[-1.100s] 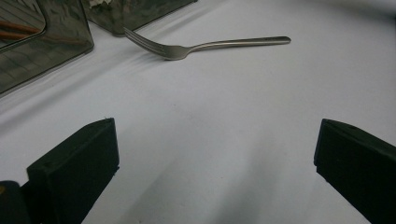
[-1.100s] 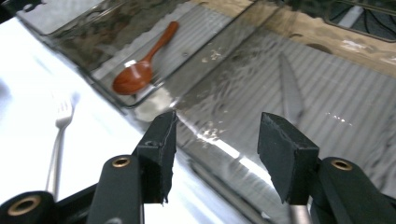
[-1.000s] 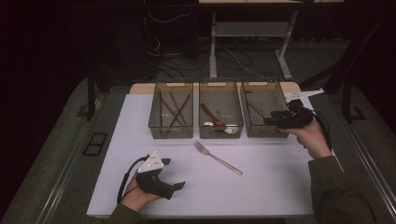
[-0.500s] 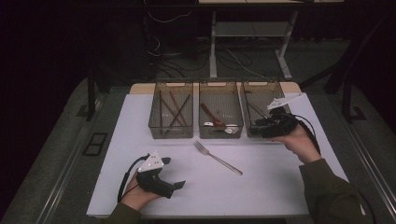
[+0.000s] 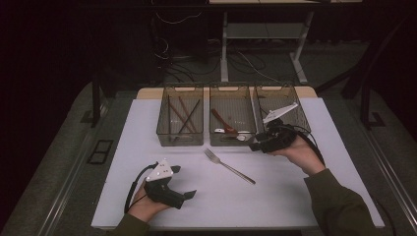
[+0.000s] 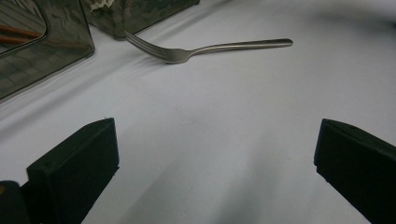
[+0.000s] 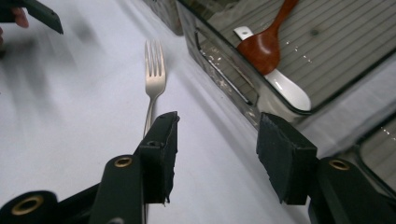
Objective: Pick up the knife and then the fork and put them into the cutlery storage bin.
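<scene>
Step in hand, as I judge it: the approach to a pick. My right hand-held gripper (image 5: 256,146) sits right of centre in the high view, at the front edge of the middle and right trays, and points toward the slim silver metal fork (image 5: 229,166) that lies bare on the white desk (image 5: 295,206).

Right hand-held gripper (image 7: 215,154): jaws moderately apart, nothing between them. In the right gripper view the fork (image 7: 153,79) lies left of centre, tines toward the top of the frame, handle running down behind the left jaw. So the fork lies ahead of the jaws and off to their left side, not between them, and I see no contact.

Left hand-held gripper (image 5: 189,195): lower left of the high view, low over the desk, jaws wide apart and empty. In the left gripper view the fork (image 6: 205,47) lies across the upper middle of the frame, well apart from the jaws.

Fork position: middle of the high view, just in front of the middle clear smoked-plastic tray (image 5: 231,139), which holds a reddish-brown wooden spoon (image 7: 267,41) and a white spoon (image 7: 289,91). The left clear tray (image 5: 179,140) holds dark sticks, probably chopsticks. The right clear tray (image 5: 300,110) is partly covered by my hand.

Next move, my judgement: shift the right jaws leftward to straddle the handle, drop low, close. The handle is thin and flat on the desk, so the pinch needs to be square.
</scene>
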A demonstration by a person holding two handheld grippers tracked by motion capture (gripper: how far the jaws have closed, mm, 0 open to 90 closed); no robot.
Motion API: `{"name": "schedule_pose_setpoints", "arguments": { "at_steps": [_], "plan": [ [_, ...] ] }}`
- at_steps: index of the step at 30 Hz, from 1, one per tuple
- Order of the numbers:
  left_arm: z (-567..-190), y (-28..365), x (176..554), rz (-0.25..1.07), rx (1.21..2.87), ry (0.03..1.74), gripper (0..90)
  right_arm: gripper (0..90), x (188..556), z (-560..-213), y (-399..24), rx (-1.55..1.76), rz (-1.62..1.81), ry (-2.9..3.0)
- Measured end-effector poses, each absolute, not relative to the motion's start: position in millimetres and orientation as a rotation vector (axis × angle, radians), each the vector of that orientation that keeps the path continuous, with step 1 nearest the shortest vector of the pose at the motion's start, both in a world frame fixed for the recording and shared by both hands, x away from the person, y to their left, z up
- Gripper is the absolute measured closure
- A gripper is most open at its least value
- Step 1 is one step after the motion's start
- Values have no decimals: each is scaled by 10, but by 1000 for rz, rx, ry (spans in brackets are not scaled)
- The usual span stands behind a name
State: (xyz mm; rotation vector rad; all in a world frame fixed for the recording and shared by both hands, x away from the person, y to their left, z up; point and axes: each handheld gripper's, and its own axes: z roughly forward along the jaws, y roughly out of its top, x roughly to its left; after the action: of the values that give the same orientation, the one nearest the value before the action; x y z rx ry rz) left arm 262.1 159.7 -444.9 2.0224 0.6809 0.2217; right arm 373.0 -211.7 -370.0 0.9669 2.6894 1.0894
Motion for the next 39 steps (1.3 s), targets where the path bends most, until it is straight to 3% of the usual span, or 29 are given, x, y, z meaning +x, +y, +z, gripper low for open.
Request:
{"name": "schedule_pose_setpoints", "arguments": {
  "at_steps": [39],
  "plan": [
    [-4446,1611,2611,219,2022,674,0,747,3781,-4103,-859,726,344,3060]
  ]
}}
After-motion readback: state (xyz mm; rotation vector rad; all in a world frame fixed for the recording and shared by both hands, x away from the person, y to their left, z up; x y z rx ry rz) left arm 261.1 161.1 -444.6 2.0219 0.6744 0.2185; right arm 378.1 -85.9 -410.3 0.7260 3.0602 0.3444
